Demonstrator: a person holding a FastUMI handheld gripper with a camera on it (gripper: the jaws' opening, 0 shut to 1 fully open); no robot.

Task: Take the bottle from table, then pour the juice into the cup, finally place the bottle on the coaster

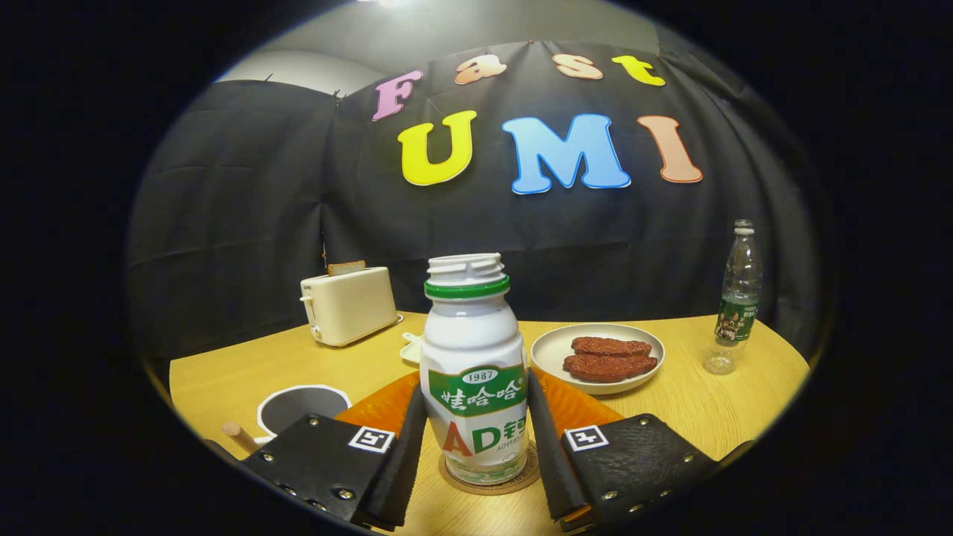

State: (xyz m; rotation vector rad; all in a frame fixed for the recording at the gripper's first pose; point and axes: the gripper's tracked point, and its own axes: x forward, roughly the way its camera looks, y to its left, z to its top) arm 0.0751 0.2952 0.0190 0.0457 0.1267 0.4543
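Standing upright on the coaster (491,480) at lower centre, the bottle (473,372) between the gripper (476,439) fingers, which flank its sides, actual contact uncertain; cup (298,408) at lower left.

The gripper (476,439) has two chunky finger mounts wrapped in a pebbly, leather-looking texture, each pinned down with little shiny round-head screws along the edges. Each mount has a small square tag (371,438) on top with a blocky black-and-white pattern. Flat ribbed pads (403,461) line the inner faces.
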